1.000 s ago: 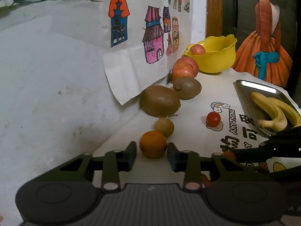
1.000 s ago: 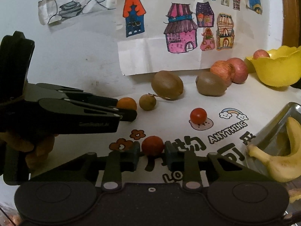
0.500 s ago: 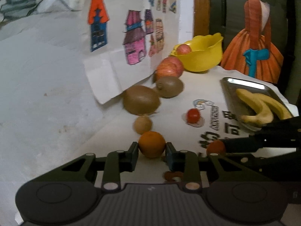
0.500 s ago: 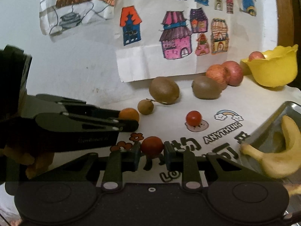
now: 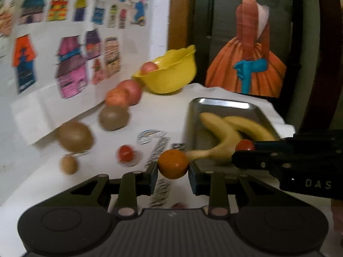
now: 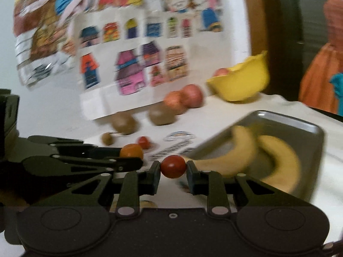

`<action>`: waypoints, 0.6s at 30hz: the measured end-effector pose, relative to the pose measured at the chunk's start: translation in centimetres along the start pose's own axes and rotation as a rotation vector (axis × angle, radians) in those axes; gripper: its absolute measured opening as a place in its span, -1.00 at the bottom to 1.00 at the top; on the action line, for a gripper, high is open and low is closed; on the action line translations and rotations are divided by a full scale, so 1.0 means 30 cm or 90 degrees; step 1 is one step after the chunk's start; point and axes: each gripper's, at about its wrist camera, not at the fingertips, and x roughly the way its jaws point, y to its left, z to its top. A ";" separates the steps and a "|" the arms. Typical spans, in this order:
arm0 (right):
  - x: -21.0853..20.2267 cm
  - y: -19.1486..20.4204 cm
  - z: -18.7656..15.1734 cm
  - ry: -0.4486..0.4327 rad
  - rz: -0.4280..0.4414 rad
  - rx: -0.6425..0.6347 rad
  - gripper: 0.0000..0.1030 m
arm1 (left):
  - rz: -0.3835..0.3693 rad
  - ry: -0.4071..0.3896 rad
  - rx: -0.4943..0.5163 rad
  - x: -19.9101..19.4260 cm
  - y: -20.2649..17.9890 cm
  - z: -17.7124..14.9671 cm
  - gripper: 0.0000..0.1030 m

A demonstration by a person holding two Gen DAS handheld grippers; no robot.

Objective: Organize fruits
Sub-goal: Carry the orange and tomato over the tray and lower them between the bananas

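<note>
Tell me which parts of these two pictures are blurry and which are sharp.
Left wrist view: the left tongs and the orange they grip are sharp; the wall drawings, kiwis and loose tomato are smeared by motion. Right wrist view: the right tongs and their tomato are crisp; the bananas and yellow bowl are streaked, more heavily. Both views bend at the edges.

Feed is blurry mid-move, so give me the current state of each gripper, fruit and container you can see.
left gripper: shut on orange, lifted
right gripper: shut on red tomato, lifted
second tomato: loose on table
two kiwis: on table by wall
metal tray: holds two bananas
yellow bowl: upright, one apple inside
</note>
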 end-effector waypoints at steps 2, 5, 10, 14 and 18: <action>-0.020 -0.054 -0.001 -0.004 -0.024 0.008 -0.46 | -0.007 -0.004 0.001 0.012 -0.046 0.011 -0.34; -0.042 -0.128 0.005 -0.009 -0.052 0.011 -0.46 | -0.021 -0.010 0.006 0.041 -0.115 0.035 -0.34; -0.026 -0.232 0.038 0.004 -0.069 -0.009 -0.46 | -0.041 -0.017 0.019 0.100 -0.218 0.065 -0.34; 0.007 -0.297 0.060 0.022 -0.062 -0.013 -0.46 | -0.052 -0.014 0.031 0.137 -0.273 0.065 -0.34; 0.034 -0.331 0.067 0.029 -0.058 -0.009 -0.46 | -0.055 -0.002 0.041 0.170 -0.299 0.058 -0.34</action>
